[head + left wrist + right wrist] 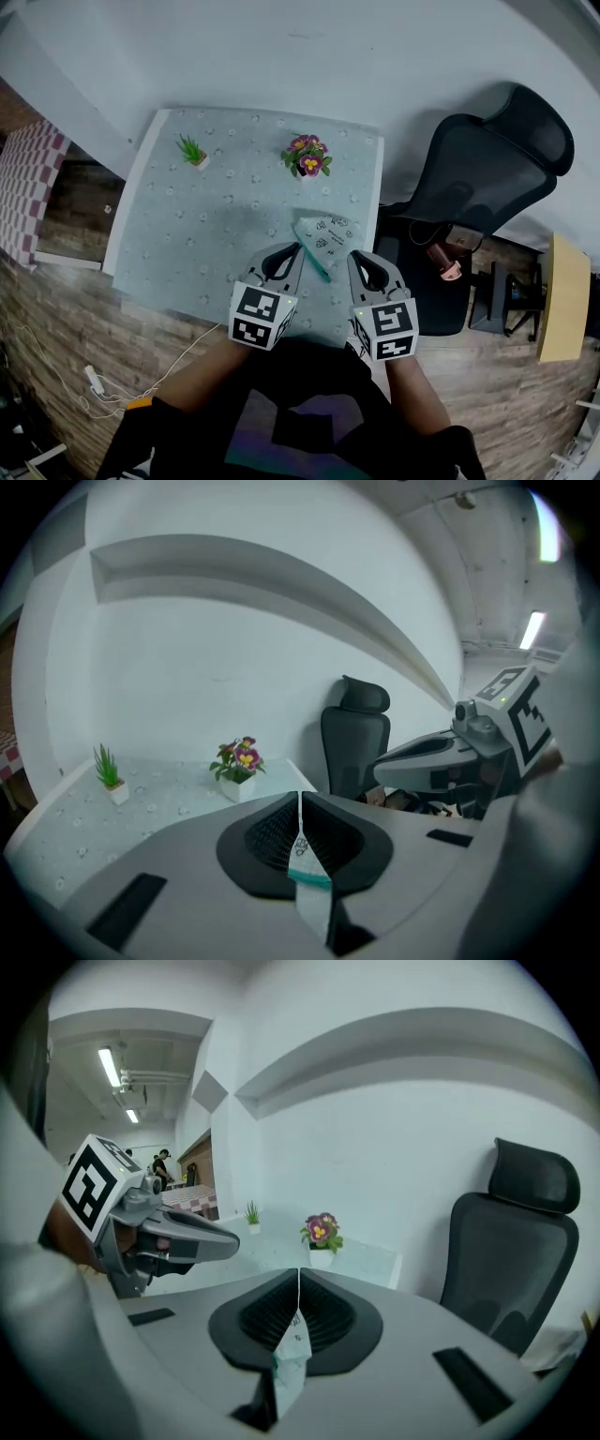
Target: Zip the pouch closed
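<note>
A pale printed pouch (324, 236) with a teal zip strip hangs above the near right part of the table (187, 234). My left gripper (292, 251) is shut on the pouch's teal-edged end, which shows as a thin sheet (302, 847) pinched between the jaws (300, 803). Just to the right, my right gripper (357, 258) is shut on the pouch's other side, and the pouch (291, 1349) sticks out between its jaws (298, 1279). Each gripper view also catches the opposite gripper: the right one (441, 757) and the left one (178, 1232). The zip slider is not visible.
A small green plant (192, 150) and a pot of purple flowers (307, 155) stand at the table's far side. A black office chair (487, 159) sits close to the table's right edge. A white cable (94, 380) lies on the wooden floor at left.
</note>
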`<move>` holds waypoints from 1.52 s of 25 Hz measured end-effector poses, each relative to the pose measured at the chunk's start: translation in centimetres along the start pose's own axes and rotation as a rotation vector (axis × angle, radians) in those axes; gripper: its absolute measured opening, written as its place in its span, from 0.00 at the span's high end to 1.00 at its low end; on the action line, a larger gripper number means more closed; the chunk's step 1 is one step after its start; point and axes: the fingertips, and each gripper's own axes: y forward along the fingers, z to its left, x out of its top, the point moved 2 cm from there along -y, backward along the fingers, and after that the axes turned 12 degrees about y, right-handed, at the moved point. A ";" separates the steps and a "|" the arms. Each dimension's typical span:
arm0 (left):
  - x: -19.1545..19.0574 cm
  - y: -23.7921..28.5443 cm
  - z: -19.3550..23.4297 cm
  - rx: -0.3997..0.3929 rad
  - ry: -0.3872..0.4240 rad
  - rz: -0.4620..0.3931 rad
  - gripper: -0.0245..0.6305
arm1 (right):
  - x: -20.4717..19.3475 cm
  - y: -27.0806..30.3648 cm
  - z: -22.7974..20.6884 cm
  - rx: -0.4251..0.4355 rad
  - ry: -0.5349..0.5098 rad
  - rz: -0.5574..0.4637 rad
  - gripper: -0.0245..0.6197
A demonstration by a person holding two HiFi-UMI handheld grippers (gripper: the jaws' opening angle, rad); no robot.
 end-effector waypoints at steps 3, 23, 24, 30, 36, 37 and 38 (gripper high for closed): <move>2.6 -1.0 -0.7 -0.012 0.025 -0.062 0.94 | 2.3 -1.0 1.0 -0.007 -0.001 -0.070 0.93; 4.3 -1.8 -1.3 -0.038 0.057 -0.110 0.94 | 2.7 -1.6 1.5 -0.046 0.020 -0.115 0.94; 4.2 -1.8 -1.2 -0.037 0.056 -0.110 0.94 | 2.6 -1.5 1.5 -0.046 0.020 -0.115 0.94; 3.9 -1.5 -1.0 -0.043 0.052 -0.102 0.94 | 2.4 -1.1 1.3 -0.055 0.027 -0.109 0.94; 4.0 -1.1 -1.1 -0.054 0.055 -0.099 0.94 | 2.3 -1.1 0.8 -0.070 0.034 -0.107 0.94; 4.0 -1.1 -1.1 -0.055 0.055 -0.099 0.94 | 2.2 -1.2 0.7 -0.072 0.034 -0.107 0.94; 4.0 -1.0 -1.2 -0.057 0.055 -0.099 0.94 | 2.2 -1.2 0.7 -0.074 0.035 -0.107 0.94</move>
